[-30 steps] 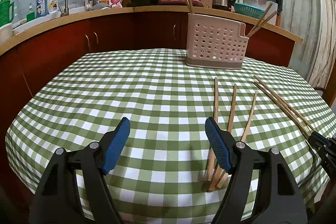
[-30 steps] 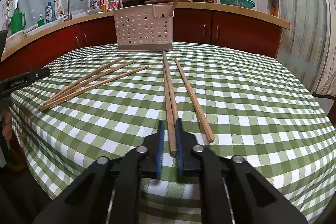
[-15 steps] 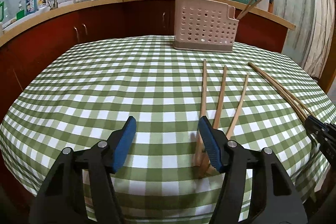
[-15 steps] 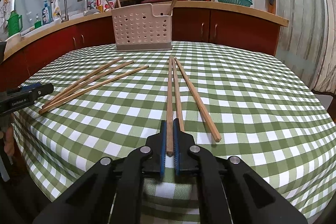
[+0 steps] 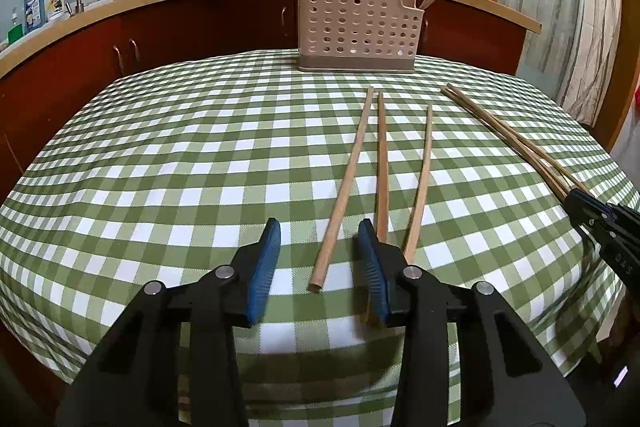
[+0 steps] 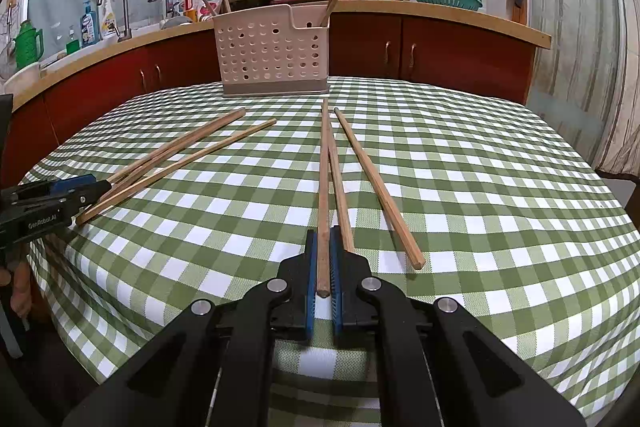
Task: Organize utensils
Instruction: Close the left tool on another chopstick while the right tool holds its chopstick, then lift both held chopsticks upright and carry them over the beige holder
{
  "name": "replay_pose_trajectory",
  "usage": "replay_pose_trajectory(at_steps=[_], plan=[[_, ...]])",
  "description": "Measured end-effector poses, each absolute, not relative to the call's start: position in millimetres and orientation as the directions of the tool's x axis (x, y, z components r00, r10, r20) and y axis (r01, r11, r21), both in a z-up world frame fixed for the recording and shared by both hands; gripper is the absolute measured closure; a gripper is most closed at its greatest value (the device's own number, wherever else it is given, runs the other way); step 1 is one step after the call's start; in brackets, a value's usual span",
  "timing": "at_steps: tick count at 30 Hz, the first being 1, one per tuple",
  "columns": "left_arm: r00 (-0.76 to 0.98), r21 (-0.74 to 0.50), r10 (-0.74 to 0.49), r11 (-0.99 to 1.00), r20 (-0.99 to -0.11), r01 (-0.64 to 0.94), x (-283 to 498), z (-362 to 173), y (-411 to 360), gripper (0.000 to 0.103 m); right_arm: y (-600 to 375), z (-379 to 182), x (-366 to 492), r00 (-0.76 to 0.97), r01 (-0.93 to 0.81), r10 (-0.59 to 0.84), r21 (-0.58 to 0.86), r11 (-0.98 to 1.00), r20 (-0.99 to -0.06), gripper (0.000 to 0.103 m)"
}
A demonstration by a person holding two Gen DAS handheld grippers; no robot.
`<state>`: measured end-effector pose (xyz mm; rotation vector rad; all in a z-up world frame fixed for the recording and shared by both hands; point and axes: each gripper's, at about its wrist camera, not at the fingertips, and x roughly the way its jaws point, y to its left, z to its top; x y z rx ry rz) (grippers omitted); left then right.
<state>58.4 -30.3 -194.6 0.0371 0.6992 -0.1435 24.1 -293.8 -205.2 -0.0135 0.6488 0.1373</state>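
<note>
the right claw (image 6: 323, 255), black with blue ribbed pads, is seen pressed narrow around one round wooden chopstick (image 6: 323, 195), whose blunt end sits between the pads while the rest reaches forward over the green-and-white checked table (image 6: 480, 195). a second wooden chopstick (image 6: 340, 187) lies just beside the gripped one, passing under the right-hand pad, and a third wooden chopstick (image 6: 376, 187) lies a little further right, angled away and clear of the claw. the far tips of all three point toward the beige perforated plastic utensil holder (image 6: 274, 55), which stands upright at the far side of the table with several chopsticks leaning inside it.

the left claw (image 5: 318, 263), of the same black and blue make, is held wide apart low over the near edge of the table, and nothing is gripped by it. the blunt end of a thick wooden chopstick (image 5: 346, 187) lies on the cloth in the gap between the two pads, touching neither. a middle wooden chopstick (image 5: 382, 167) runs behind the right-hand pad, and an outer wooden chopstick (image 5: 420, 183) lies just beyond that pad. whether either of these is touched by the pad cannot be told. in the left wrist view the holder (image 5: 356, 27) is well ahead of these three sticks, and the right claw (image 5: 576, 201) is seen at the right edge.
</note>
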Motion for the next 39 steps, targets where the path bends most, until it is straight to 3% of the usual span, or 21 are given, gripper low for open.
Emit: replay_pose_trajectory(at_steps=[5, 7, 23, 39], plan=[[0.752, -0.019, -0.149, 0.984, -0.642, 0.178, 57, -194, -34, 0.093, -293, -204, 24, 0.79, -0.132, 0.123, 0.03, 0.991, -0.6, 0.096], [0.755, -0.017, -0.154, 0.982, -0.638, 0.186, 56, -193, -35, 0.096, -294, -203, 22, 0.796, -0.13, 0.122, 0.03, 0.991, -0.592, 0.096], [0.89, 0.07, -0.099, 0.987, -0.446, 0.145, 34, -143, -36, 0.097, -287, -157, 9, 0.875, -0.149, 0.135, 0.007, 0.989, -0.466, 0.096], [0.931, 0.035, -0.099, 0.992, -0.35, 0.119, 24, -97, -26, 0.097, -280, -112, -4, 0.925, -0.159, 0.145, -0.012, 0.987, -0.351, 0.096]])
